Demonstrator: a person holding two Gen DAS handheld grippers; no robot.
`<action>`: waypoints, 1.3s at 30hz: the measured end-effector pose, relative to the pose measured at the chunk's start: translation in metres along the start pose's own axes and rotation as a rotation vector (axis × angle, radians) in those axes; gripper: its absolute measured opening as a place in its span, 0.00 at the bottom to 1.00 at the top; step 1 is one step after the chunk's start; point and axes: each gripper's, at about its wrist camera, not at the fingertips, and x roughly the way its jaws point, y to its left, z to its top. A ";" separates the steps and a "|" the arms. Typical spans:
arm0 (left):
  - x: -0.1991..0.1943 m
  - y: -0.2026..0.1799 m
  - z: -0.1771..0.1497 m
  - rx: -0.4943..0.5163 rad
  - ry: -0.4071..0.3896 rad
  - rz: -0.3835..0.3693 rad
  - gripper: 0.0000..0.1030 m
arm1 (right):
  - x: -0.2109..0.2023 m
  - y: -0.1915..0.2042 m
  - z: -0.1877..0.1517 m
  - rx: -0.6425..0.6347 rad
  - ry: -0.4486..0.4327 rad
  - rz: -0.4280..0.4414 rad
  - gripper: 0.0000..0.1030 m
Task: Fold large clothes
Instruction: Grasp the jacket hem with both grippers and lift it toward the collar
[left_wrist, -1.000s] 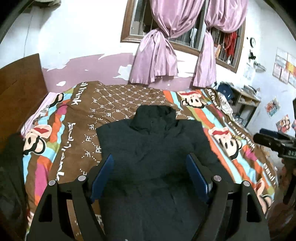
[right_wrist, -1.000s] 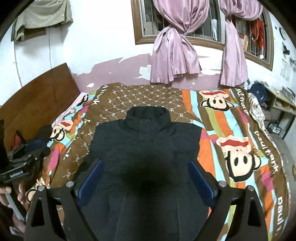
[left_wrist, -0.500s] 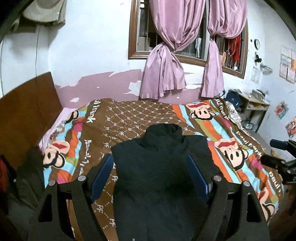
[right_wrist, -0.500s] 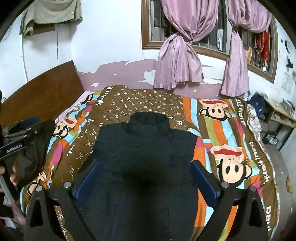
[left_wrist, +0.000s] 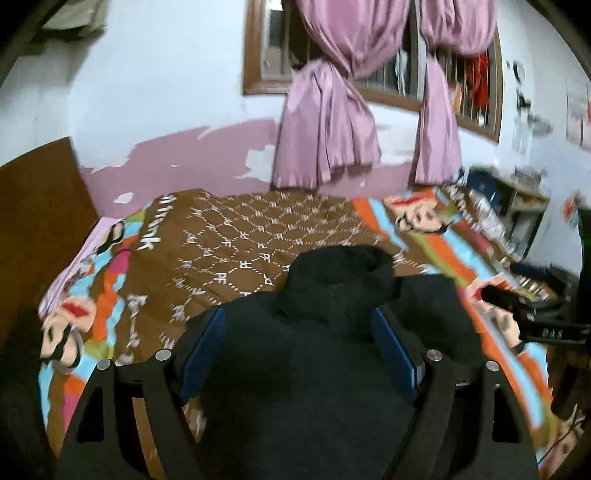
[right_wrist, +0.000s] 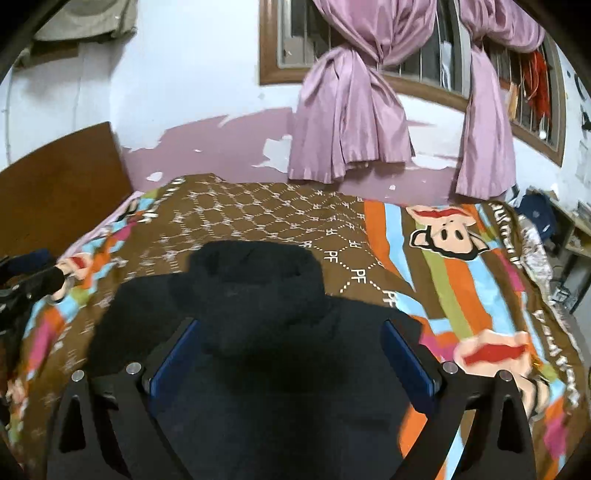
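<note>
A black padded jacket (left_wrist: 332, 350) lies flat on the brown patterned bed blanket (right_wrist: 266, 214); both tools, left (left_wrist: 299, 354) and right (right_wrist: 291, 365), are spread apart.

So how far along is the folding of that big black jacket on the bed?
Barely begun, it seems. Done: the black jacket lies spread on the patterned bedspread, collar toward the window, and its sleeves look tucked in. In hand: nothing; the left gripper and right gripper are both open above it, gripping no cloth. Left: the body is still full length, so the main folds remain.
</note>
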 end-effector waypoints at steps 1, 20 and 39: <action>0.023 0.001 0.002 0.006 0.004 -0.001 0.74 | 0.024 -0.009 0.000 0.022 0.004 0.000 0.94; 0.212 0.050 0.022 -0.122 0.152 -0.017 0.73 | 0.173 -0.070 0.041 0.157 0.172 0.091 0.55; 0.134 0.038 -0.011 0.005 0.006 -0.137 0.03 | 0.083 -0.056 -0.017 0.007 0.102 0.222 0.04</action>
